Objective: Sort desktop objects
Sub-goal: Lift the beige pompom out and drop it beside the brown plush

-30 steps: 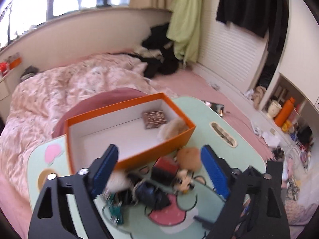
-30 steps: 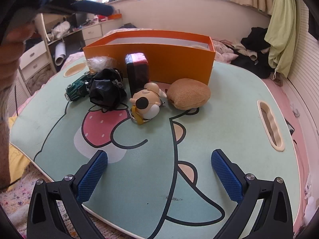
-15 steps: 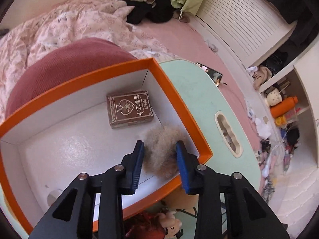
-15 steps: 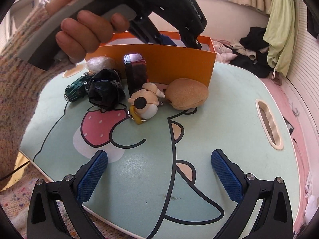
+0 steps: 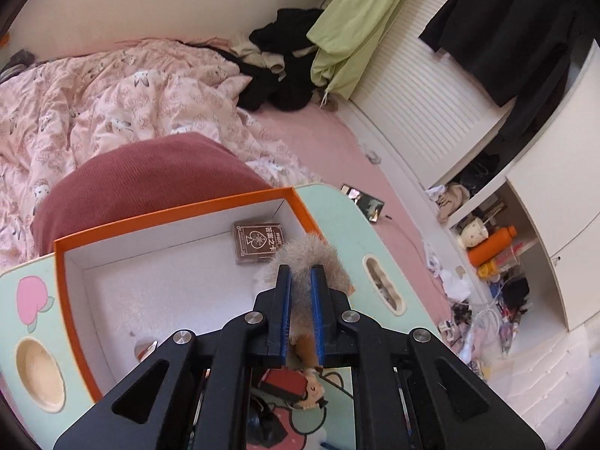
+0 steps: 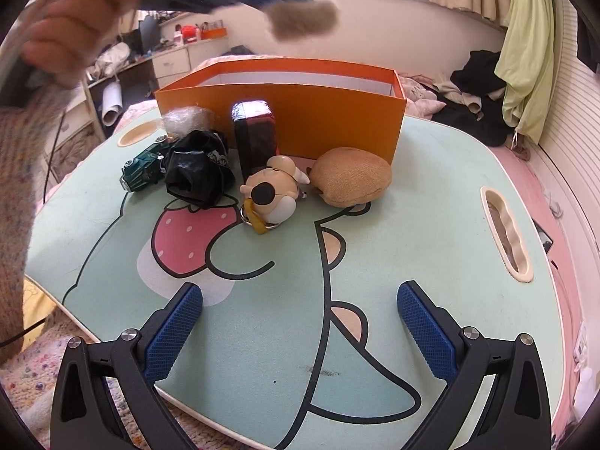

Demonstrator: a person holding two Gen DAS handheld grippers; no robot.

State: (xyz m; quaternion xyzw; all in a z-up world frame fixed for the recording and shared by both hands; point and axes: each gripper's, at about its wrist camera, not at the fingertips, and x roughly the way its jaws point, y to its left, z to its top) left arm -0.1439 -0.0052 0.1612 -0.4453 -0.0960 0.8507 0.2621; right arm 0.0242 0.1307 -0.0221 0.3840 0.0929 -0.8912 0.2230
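Note:
My left gripper [image 5: 300, 277] is shut on a grey furry ball [image 5: 307, 253] and holds it high above the orange box [image 5: 176, 208]; the ball also shows in the right wrist view [image 6: 303, 18], well above the box [image 6: 318, 112]. A brown card deck [image 5: 258, 242] lies in the box. My right gripper [image 6: 300, 315] is open and empty, low over the near part of the green table [image 6: 431, 206]. In front of the box lie a tan plush bun [image 6: 352, 182], a cartoon figure keychain [image 6: 272, 195], a dark red box [image 6: 255, 131], a black bag [image 6: 198, 172] and a green toy car [image 6: 144, 167].
A clear wrapped ball [image 6: 187, 118] sits by the box's left corner. The table has a handle slot [image 6: 506, 232] on the right and a round cup recess [image 5: 37, 371] on the left. A bed with a pink quilt [image 5: 112, 93] lies behind the table.
My left gripper has closed on the furry ball in the box and lifted it up out of the box. The right gripper has not moved.

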